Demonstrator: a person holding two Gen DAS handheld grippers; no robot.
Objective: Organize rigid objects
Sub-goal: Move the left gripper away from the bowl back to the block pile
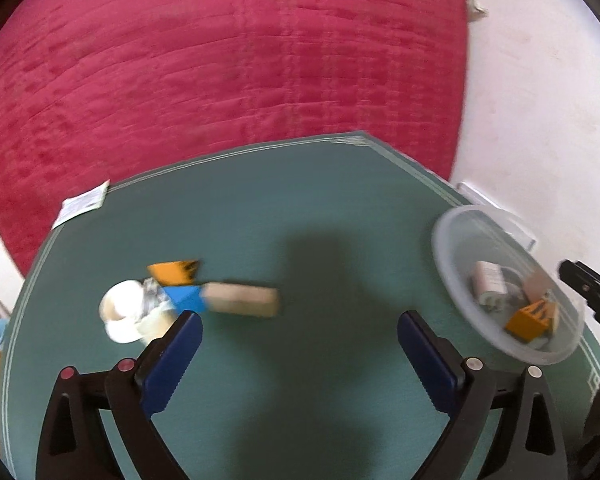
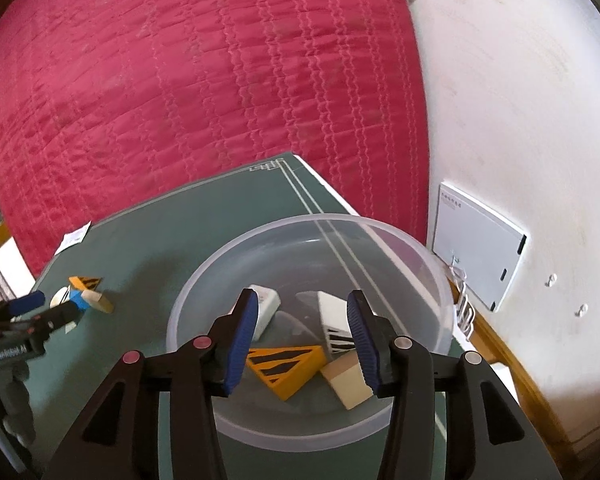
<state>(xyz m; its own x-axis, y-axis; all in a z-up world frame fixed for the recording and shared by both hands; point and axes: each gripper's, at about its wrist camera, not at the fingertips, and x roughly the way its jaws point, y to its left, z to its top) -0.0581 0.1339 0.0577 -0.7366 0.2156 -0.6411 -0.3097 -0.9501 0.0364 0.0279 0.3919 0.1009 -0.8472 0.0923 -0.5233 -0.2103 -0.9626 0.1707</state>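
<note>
Your left tongs (image 1: 300, 334) stood spread wide over the green tabletop (image 1: 320, 216), with nothing between the blue pads (image 1: 172, 360). Just ahead of the left pad lay a small cluster: a white cup-like piece (image 1: 126, 316), a blue block (image 1: 186, 298), an orange wedge with black stripes (image 1: 174, 272) and a pale wooden block (image 1: 242, 300) lying flat, all touching or nearly so (the left wrist view was blurred, so finer detail was lost). To the right sat the clear plastic bowl (image 1: 452, 248) near the tabletop's edge, and beyond it the dark tip of your other tool showed.

Your right tongs (image 2: 303, 338) hung over that bowl (image 2: 420, 264), partly parted, gripping nothing; the pads touched no piece. Inside the bowl lay an orange striped wedge (image 2: 286, 368), a pale wooden block (image 2: 350, 384) touching the wedge's right end, a white striped piece (image 2: 334, 320) leaning behind them, and a white rounded piece (image 2: 266, 304) toward the left. From the right wrist view the cluster on the tabletop sat well to the left of the bowl, with your left tool beside it.

A red quilted bedspread (image 2: 180, 80) filled the background behind the tabletop, and a white wall panel (image 2: 480, 248) hung on the wall to the right. A small paper label (image 1: 82, 204) lay at the tabletop's far left corner.
</note>
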